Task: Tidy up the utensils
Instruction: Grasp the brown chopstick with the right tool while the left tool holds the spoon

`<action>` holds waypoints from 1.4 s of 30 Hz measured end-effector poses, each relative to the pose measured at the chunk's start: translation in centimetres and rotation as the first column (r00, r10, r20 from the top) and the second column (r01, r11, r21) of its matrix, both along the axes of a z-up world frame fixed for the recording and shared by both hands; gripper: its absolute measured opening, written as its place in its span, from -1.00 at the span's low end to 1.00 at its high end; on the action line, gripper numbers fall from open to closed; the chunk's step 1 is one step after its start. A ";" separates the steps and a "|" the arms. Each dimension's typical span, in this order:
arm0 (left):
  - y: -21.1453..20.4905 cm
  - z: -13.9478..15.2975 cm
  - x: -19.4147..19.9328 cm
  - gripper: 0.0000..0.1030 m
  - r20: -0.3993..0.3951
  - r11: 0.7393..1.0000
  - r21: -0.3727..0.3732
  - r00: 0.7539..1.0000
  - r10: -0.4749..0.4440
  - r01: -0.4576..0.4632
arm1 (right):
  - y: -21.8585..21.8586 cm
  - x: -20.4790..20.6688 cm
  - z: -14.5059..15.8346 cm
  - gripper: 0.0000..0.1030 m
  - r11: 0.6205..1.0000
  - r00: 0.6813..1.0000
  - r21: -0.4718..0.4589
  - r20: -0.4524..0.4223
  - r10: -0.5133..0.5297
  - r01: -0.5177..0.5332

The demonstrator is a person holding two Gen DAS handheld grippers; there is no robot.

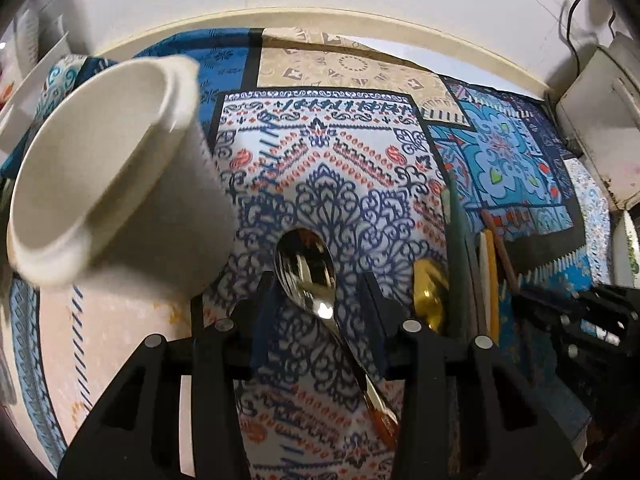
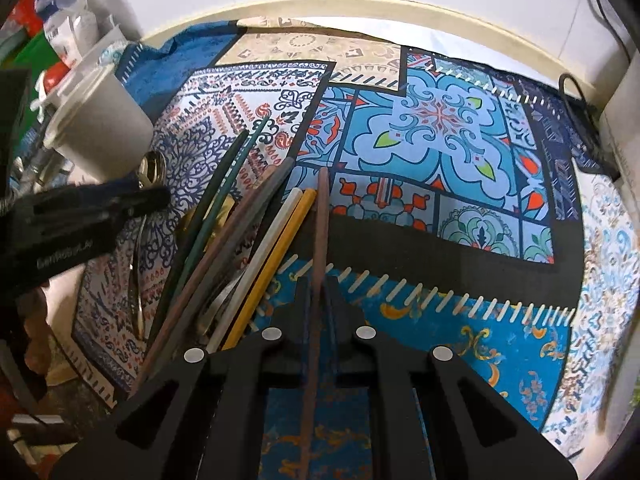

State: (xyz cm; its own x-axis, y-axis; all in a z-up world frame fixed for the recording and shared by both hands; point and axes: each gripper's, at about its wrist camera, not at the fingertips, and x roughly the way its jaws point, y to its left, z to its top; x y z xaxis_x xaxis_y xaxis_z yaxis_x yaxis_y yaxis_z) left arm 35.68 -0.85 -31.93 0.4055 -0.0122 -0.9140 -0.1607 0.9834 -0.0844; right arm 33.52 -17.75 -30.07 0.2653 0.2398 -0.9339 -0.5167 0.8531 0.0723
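My left gripper [image 1: 320, 300] is open and straddles a silver spoon [image 1: 306, 268] that lies on the patterned cloth [image 1: 320, 140], jaws apart on either side of its bowl. A white cup-like holder [image 1: 108, 176] stands tilted at the left; it also shows in the right wrist view [image 2: 100, 120]. A gold spoon [image 1: 430, 296] lies to the right. My right gripper [image 2: 320, 292] is shut on a brown chopstick [image 2: 322, 216] that points forward. Several loose chopsticks [image 2: 256, 232], green, grey, white and yellow, lie in a pile to its left. The left gripper [image 2: 80, 216] shows there too.
The patterned cloth [image 2: 440, 140] covers the table up to a cream rim [image 2: 360, 4] by a white wall. White boxes [image 1: 600, 112] and a black cable [image 2: 576, 92] sit at the right edge. Bottles and clutter [image 2: 60, 20] stand at the far left.
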 end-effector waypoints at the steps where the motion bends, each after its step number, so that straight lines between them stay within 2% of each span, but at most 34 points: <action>1: -0.2 0.0 0.4 -0.23 -0.005 1.000 0.022 1.000 -0.001 0.001 | 0.2 -0.3 0.0 -0.87 1.000 1.000 -0.020 0.008 -0.001 0.001; 4: -0.8 -0.2 1.2 -0.20 -0.010 0.997 0.079 1.000 -0.001 0.002 | 0.6 -1.1 0.0 -0.86 0.998 1.000 -0.063 0.025 -0.001 0.002; 8: -0.9 -0.2 1.9 -0.19 -0.009 0.996 0.085 1.000 0.022 -0.021 | 0.1 -2.3 0.0 -0.80 0.998 0.998 -0.063 0.052 -0.018 0.021; 11: -1.2 -0.2 2.1 -0.41 -0.002 0.996 0.085 1.000 0.006 -0.005 | 0.1 -2.7 -0.1 -0.79 0.998 0.997 -0.054 0.077 -0.031 0.035; 12: -1.3 -0.1 2.1 -0.41 -0.002 0.996 0.093 1.000 0.000 0.000 | -0.2 -2.5 0.1 -0.80 0.998 0.996 -0.047 0.081 -0.032 0.036; 15: -1.2 -0.1 2.4 -0.42 -0.002 0.997 0.079 1.000 -0.006 0.006 | -0.4 -2.3 0.2 -0.87 0.999 0.996 -0.030 0.083 -0.033 0.036; 21: -0.9 0.4 1.2 -0.43 -0.007 0.999 0.039 1.000 -0.028 0.028 | -1.6 -1.0 0.5 -0.88 0.996 0.997 0.048 0.016 -0.080 0.080; 29: -0.9 4.0 -2.4 -0.43 0.080 0.999 0.005 0.996 -0.038 0.038 | -3.2 -1.6 2.2 -0.88 0.988 0.992 0.096 0.038 -0.125 0.120; 42: -1.8 10.0 -7.3 -0.43 0.228 0.998 -0.005 0.972 -0.060 0.063 | -3.6 -3.6 7.7 -0.88 0.975 0.976 0.184 0.158 -0.152 0.122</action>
State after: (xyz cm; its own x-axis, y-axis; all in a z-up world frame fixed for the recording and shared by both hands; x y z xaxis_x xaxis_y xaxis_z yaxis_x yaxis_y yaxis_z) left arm 28.34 -2.67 -21.90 0.6010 -0.0545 -0.7974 -0.0750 0.9894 -0.1241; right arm 29.97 -21.31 -22.34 0.4580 0.3431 -0.8201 -0.4130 0.8990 0.1455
